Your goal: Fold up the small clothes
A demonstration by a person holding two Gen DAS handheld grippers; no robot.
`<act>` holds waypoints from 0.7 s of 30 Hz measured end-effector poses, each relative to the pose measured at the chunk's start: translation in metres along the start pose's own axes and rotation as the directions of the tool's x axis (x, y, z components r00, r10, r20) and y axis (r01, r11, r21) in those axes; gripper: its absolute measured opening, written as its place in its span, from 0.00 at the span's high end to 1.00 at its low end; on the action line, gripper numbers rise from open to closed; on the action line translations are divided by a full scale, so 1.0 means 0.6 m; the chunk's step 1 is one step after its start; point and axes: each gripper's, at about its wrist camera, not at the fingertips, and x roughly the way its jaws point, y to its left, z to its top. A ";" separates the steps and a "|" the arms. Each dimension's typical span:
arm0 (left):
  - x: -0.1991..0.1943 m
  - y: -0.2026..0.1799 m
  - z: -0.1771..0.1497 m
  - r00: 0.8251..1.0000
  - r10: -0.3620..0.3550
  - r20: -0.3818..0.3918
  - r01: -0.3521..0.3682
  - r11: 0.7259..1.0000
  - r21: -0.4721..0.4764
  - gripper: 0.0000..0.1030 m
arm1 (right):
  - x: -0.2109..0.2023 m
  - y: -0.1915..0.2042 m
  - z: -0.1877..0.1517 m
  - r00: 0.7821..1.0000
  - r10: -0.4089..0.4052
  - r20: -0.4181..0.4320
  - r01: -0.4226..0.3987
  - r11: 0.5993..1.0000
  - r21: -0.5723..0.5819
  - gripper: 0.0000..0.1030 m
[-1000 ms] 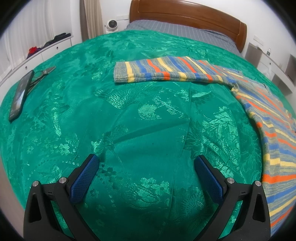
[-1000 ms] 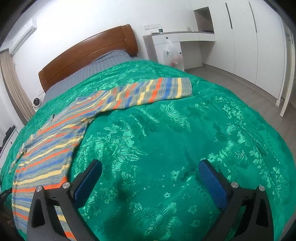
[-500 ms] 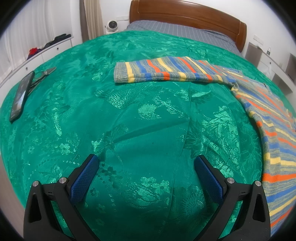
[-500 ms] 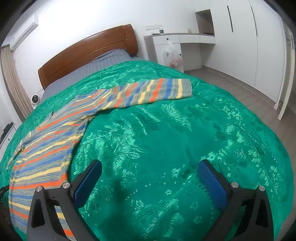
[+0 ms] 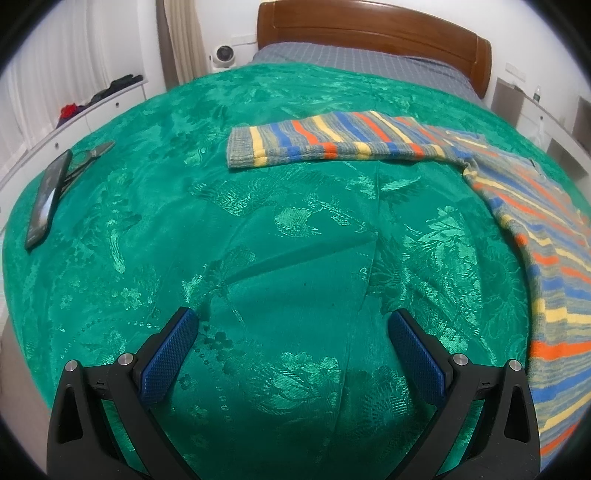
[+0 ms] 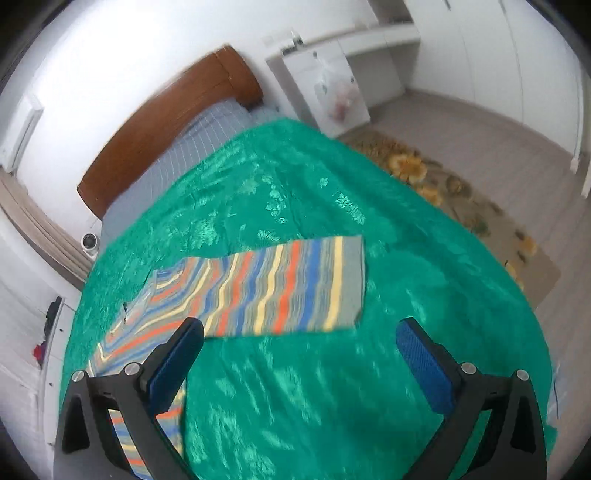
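Note:
A striped knit sweater [image 5: 535,229] in grey, blue, orange and yellow lies flat on the green bedspread [image 5: 288,229]. One sleeve [image 5: 325,142] stretches left across the far middle of the left wrist view. My left gripper [image 5: 291,325] is open and empty above bare bedspread, well short of that sleeve. In the right wrist view the other sleeve [image 6: 280,291] lies just beyond my right gripper [image 6: 299,332], which is open, empty and raised above the bed.
A dark phone [image 5: 48,199] and a pair of scissors [image 5: 88,158] lie at the bed's left edge. A wooden headboard [image 5: 373,26] stands at the back. A white desk [image 6: 332,74] and a patterned rug [image 6: 461,195] are to the bed's right.
My right gripper has risen and moved toward the right sleeve, which now sits close in front of it; the view is blurred. My left gripper has barely moved.

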 end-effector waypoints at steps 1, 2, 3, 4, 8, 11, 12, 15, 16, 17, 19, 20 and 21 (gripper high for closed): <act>0.000 0.000 0.000 1.000 0.003 0.001 -0.003 1.000 0.002 0.00 | -0.003 0.020 0.005 0.995 -0.092 0.041 0.095 0.993 -0.076 0.01; 0.001 0.000 0.000 1.000 0.005 0.002 -0.005 1.000 0.001 0.00 | -0.007 0.049 0.005 0.980 -0.170 0.106 0.186 0.967 -0.173 0.01; 0.001 0.000 0.000 1.000 0.007 0.003 -0.007 1.000 -0.001 0.00 | -0.014 0.082 0.000 0.961 -0.216 0.175 0.258 0.928 -0.270 0.01; 0.001 -0.001 -0.001 1.000 0.008 0.004 -0.008 1.000 0.000 0.00 | -0.022 0.111 -0.008 0.945 -0.237 0.226 0.304 0.893 -0.332 0.01; 0.004 -0.004 -0.002 1.000 0.020 0.009 -0.021 1.000 0.010 0.00 | -0.046 0.180 -0.037 0.902 -0.261 0.344 0.402 0.800 -0.445 0.01; 0.005 -0.005 -0.002 1.000 0.023 0.011 -0.023 1.000 0.012 0.00 | -0.044 0.201 -0.044 0.887 -0.277 0.369 0.439 0.752 -0.492 0.01; 0.005 -0.006 -0.002 1.000 0.022 0.011 -0.022 1.000 0.013 0.00 | -0.043 0.206 -0.046 0.881 -0.283 0.378 0.452 0.737 -0.502 0.01; 0.005 -0.006 -0.002 1.000 0.022 0.011 -0.022 1.000 0.014 0.00 | -0.042 0.206 -0.047 0.875 -0.297 0.382 0.467 0.724 -0.507 0.01; 0.005 -0.005 -0.002 1.000 0.022 0.011 -0.022 1.000 0.014 0.00 | -0.042 0.204 -0.048 0.875 -0.299 0.381 0.468 0.724 -0.506 0.01; 0.005 -0.006 -0.002 1.000 0.022 0.012 -0.022 1.000 0.014 0.00 | -0.042 0.203 -0.047 0.874 -0.301 0.381 0.470 0.725 -0.504 0.01; 0.005 -0.006 -0.003 1.000 0.022 0.012 -0.022 1.000 0.014 0.00 | -0.046 0.202 -0.046 0.873 -0.304 0.382 0.472 0.725 -0.502 0.01; 0.005 -0.006 -0.002 1.000 0.022 0.012 -0.022 1.000 0.014 0.00 | -0.048 0.202 -0.047 0.872 -0.305 0.384 0.474 0.723 -0.502 0.01; 0.005 -0.006 -0.003 1.000 0.022 0.012 -0.022 1.000 0.014 0.00 | -0.049 0.202 -0.047 0.871 -0.305 0.385 0.475 0.721 -0.504 0.01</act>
